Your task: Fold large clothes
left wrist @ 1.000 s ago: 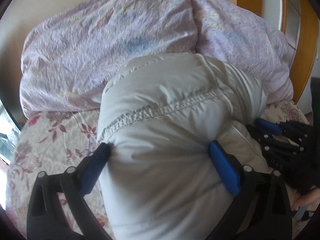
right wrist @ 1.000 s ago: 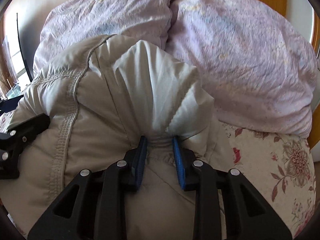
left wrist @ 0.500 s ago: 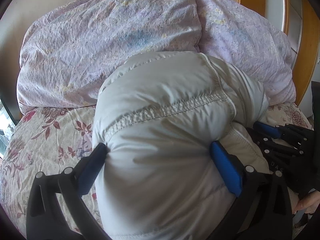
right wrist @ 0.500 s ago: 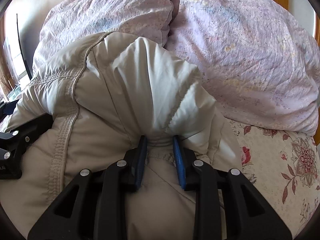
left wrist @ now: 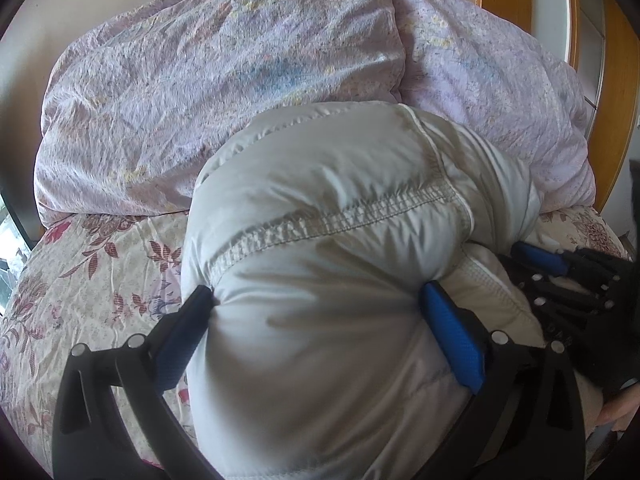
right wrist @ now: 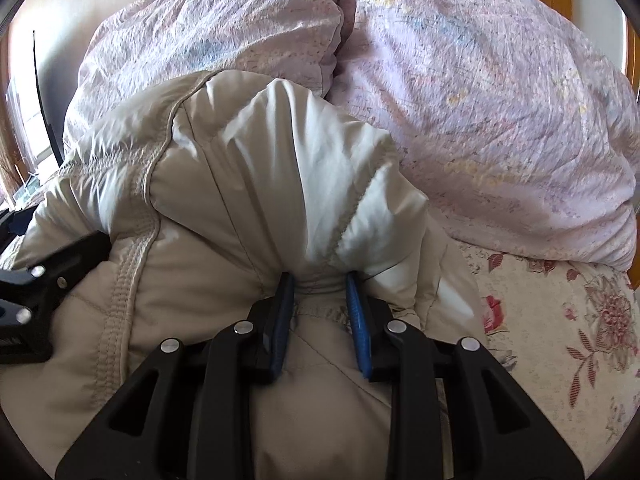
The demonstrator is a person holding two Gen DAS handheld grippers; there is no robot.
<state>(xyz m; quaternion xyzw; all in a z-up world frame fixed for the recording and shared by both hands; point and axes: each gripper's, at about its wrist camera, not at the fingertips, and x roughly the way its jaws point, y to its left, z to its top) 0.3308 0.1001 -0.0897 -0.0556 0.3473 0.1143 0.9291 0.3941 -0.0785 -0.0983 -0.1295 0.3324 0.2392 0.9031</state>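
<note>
Puffer jacket (left wrist: 320,312) was bunched on the floral bedspread (left wrist: 92,280), clamped by both claws.
A wide bulge was squeezed by the left claw (left wrist: 316,304), a narrow pinch by the right claw (right wrist: 320,280); lilac pillows (right wrist: 460,100) lay beyond both.

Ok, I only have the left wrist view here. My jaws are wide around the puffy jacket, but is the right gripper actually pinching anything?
Observer: Yes. The right gripper has its blue pads pressed on a narrow bunched fold of the jacket.
Operator: What lies to the right of that grip? My view cuts off there.
Observer: Bare floral bedsheet, with no jacket fabric on it.
Operator: And behind the jacket on that side?
Observer: The right-hand lilac pillow, with the jacket's raised fold up against its lower left edge.
</note>
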